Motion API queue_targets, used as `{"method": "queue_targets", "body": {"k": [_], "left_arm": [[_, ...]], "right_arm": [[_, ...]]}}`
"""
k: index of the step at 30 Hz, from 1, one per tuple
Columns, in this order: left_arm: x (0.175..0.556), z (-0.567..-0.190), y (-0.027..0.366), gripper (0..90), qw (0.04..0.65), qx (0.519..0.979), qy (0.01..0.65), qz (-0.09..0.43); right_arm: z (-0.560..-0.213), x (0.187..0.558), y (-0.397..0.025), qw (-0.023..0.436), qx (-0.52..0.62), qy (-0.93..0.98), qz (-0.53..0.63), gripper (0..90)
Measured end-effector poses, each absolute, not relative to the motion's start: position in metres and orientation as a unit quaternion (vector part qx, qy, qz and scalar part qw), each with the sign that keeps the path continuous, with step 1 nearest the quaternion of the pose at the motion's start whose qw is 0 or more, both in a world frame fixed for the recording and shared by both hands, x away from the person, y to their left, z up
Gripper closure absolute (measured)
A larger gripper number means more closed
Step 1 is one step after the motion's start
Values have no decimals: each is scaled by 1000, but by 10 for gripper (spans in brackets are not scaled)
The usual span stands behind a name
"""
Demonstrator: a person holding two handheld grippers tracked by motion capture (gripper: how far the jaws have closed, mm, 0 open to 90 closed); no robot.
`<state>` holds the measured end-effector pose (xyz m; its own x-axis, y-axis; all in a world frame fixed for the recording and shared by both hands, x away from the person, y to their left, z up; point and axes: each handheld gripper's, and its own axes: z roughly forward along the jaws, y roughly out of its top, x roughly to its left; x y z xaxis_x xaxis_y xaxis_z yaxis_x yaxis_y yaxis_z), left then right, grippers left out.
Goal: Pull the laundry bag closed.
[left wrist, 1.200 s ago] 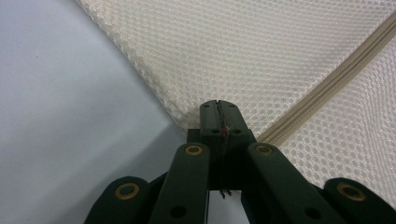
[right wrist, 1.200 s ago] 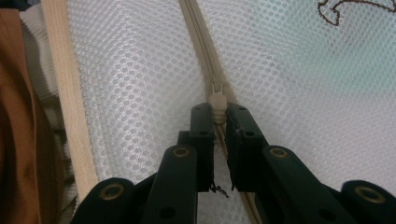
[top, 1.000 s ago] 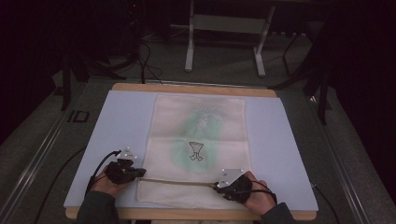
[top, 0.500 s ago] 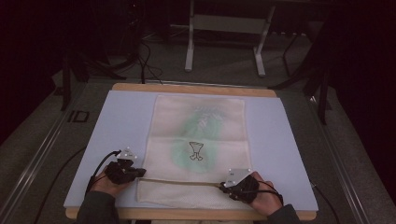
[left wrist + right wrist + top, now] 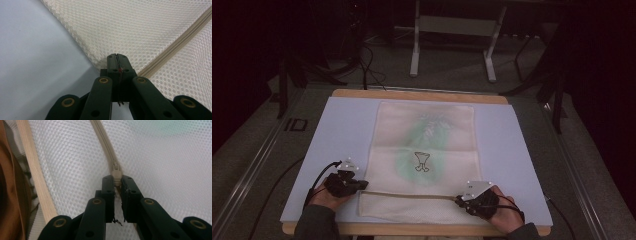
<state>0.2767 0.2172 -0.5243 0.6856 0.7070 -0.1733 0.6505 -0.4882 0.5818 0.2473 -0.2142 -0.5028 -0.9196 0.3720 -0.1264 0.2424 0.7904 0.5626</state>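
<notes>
A cream mesh bag [image 5: 424,145] with a green garment inside lies flat on the lavender mat [image 5: 342,130]. Its beige zipper [image 5: 412,195] runs across the near end. My left gripper [image 5: 357,186] is shut on the bag's left edge, right by the zipper's end; the left gripper view shows the jaws [image 5: 117,58] pinching mesh [image 5: 140,27] beside the zipper tape [image 5: 180,37]. At the zipper's right end my right gripper [image 5: 460,200] is shut on the zipper pull [image 5: 115,173], with the jaws [image 5: 116,181] clamping its tab.
The table's wooden front edge [image 5: 412,230] runs just behind both hands and also appears as a wooden strip [image 5: 37,182] in the right gripper view. Bare mat lies left and right of the bag. A metal stand [image 5: 452,30] and cables [image 5: 362,60] are on the dark floor beyond.
My right gripper has slid to the right along the zipper with the pull in it. The left gripper has stayed put on the bag's edge.
</notes>
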Motion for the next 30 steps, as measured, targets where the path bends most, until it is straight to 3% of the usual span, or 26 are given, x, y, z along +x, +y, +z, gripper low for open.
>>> {"method": "queue_targets", "body": {"k": [30], "left_arm": [[277,-524,217,897,317,861,395,45]], "right_arm": [[-507,247,-276,112,239,926,271,821]]}}
